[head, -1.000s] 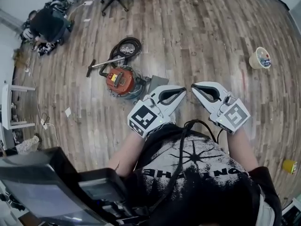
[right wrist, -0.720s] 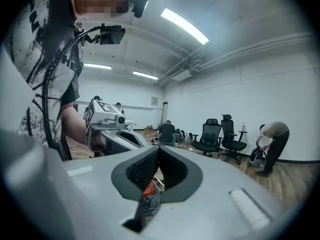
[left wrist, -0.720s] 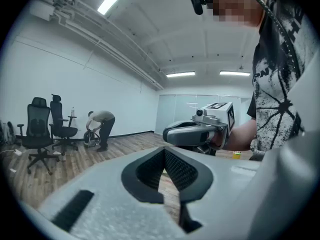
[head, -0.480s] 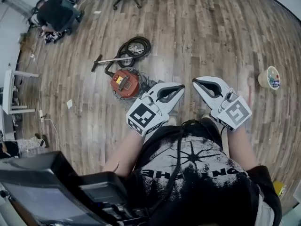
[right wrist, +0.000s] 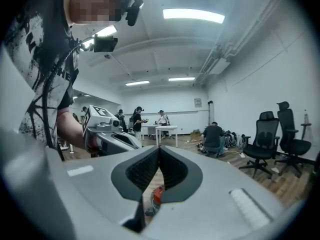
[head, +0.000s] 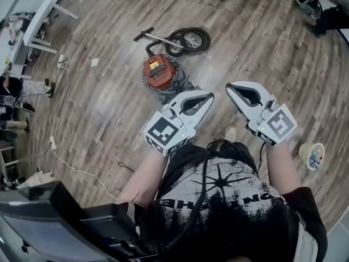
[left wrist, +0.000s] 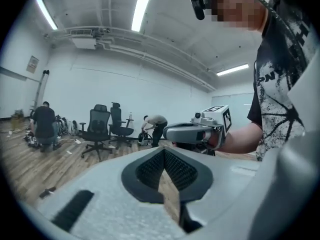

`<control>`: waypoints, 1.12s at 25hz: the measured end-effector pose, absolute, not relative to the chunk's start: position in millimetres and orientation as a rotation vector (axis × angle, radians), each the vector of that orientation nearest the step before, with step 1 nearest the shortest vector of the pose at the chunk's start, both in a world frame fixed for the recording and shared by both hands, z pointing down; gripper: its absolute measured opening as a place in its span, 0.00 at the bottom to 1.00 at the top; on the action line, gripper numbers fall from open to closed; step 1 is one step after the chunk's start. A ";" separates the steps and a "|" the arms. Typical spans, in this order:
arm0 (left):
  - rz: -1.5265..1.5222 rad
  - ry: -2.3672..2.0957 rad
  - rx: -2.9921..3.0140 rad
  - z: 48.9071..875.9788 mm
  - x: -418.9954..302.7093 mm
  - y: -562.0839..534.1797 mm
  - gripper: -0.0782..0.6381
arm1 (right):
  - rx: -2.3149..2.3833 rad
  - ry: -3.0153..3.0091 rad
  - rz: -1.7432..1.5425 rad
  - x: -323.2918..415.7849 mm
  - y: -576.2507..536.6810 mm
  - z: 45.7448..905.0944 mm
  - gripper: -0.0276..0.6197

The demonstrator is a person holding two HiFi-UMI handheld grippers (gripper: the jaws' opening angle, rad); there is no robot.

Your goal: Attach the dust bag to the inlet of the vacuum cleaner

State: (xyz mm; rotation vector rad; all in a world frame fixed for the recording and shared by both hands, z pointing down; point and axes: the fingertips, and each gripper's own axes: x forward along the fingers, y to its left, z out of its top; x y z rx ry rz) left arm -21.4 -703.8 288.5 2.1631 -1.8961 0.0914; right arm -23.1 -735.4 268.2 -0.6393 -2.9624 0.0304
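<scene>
**Desk:** Where is the machine sitting?

**Photographer:** The round red vacuum cleaner (head: 159, 72) is sitting on the wood-plank floor (head: 109, 113), at about eleven o'clock from the grippers and well apart from them. Its coiled black hose (head: 188, 39) is lying just beside it at one o'clock, and its thin metal wand (head: 158, 36) is lying at twelve.

**Desk:** And the hands?

**Photographer:** The person is holding the white left gripper (head: 210, 95) and the white right gripper (head: 228, 85) side by side in front of the chest, tips pointing toward twelve. Both pairs of jaws are pressing together with nothing between them, probably because there is nothing yet to carry. In the right gripper view the red body is showing through the gap under the pads, so I judge that the person is lining up on the machine.

**Desk:** The dust bag?

**Photographer:** No view is showing it plainly. A pale grey piece (head: 177, 89) is lying against the vacuum's side at five o'clock; whether that is the bag I cannot tell. The fitting itself is, in my judgement, not yet begun.
</scene>
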 end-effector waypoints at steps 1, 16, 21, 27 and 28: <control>0.093 -1.938 2.130 289.3 -20.7 -708.3 0.10 | -0.688 -2.949 0.023 -22.3 -739.6 270.7 0.05; 0.064 -2.277 1.822 274.6 -68.5 -659.8 0.10 | -1.037 -2.772 -0.072 -66.9 -676.5 282.0 0.05; 0.075 -2.295 1.808 270.5 -77.3 -642.1 0.10 | -1.079 -2.741 -0.070 -73.8 -649.5 282.0 0.05; 0.067 -2.300 1.791 274.6 -87.6 -630.4 0.10 | -1.102 -2.701 -0.058 -79.1 -634.8 289.2 0.05; 0.064 -2.302 1.784 277.1 -89.5 -628.5 0.10 | -1.109 -2.691 -0.061 -80.3 -633.3 291.4 0.05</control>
